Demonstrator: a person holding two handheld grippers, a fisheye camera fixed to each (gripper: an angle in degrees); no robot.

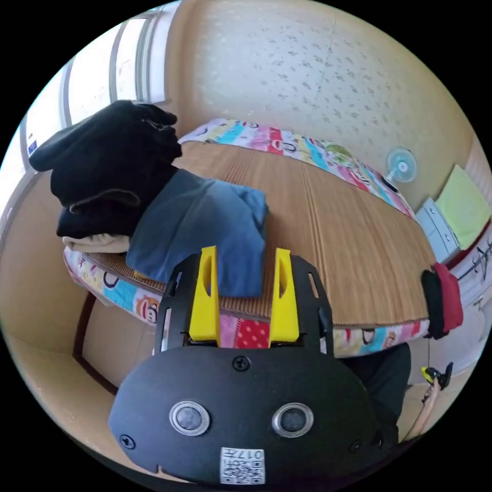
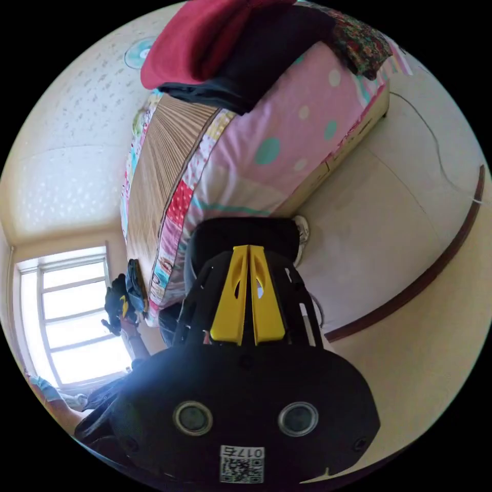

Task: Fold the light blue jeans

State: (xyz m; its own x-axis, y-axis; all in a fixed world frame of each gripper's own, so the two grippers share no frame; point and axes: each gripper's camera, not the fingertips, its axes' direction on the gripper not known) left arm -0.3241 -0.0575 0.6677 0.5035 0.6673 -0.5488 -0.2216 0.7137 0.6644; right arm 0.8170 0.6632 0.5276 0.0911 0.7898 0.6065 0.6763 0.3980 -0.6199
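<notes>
Daylight pours through the window, which is blown out to white glare in the right gripper view and washes over the dark housing beside it. Both views are bright, fairly sharp in the middle, with straight lines bending strongly toward the black fisheye edges.

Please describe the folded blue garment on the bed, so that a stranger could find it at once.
Look at the bed with the brown ribbed mat. At its window end stands a pile of clothes, mostly black. The blue garment leans against this pile, next to the open left gripper; it is the one blue piece there.
</notes>
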